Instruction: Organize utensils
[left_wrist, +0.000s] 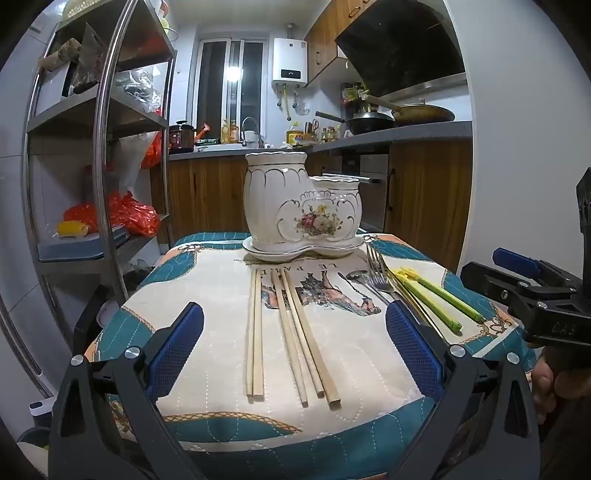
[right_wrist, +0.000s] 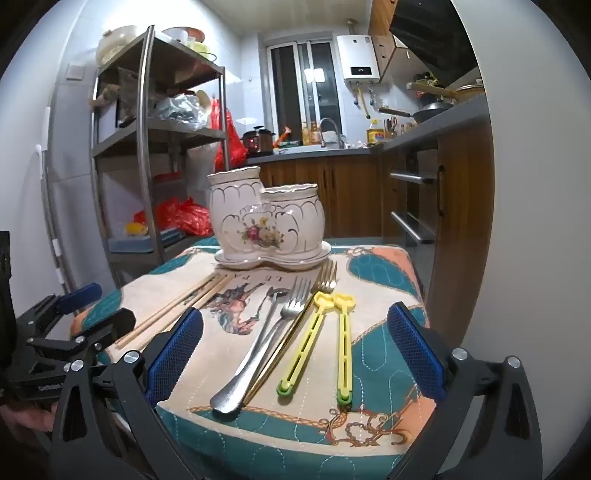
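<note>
A white ceramic two-cup utensil holder (left_wrist: 301, 206) (right_wrist: 266, 218) with a flower print stands on its saucer at the far side of a small cloth-covered table (left_wrist: 207, 295) (right_wrist: 380, 280). Several wooden chopsticks (left_wrist: 291, 332) (right_wrist: 173, 306) lie in front of my left gripper (left_wrist: 295, 347), which is open above the table's near edge. Steel forks (right_wrist: 291, 306) (left_wrist: 376, 269), a spoon (right_wrist: 251, 354) (left_wrist: 356, 276) and two yellow-green plastic utensils (right_wrist: 325, 339) (left_wrist: 432, 299) lie ahead of my right gripper (right_wrist: 295, 350), also open and holding nothing.
A metal shelf rack (left_wrist: 99, 147) (right_wrist: 147, 147) with bags and boxes stands left of the table. Wooden kitchen cabinets (left_wrist: 424, 184) (right_wrist: 461, 192) and a counter with pans run behind and to the right. A hand (left_wrist: 546, 384) holds the right gripper's handle.
</note>
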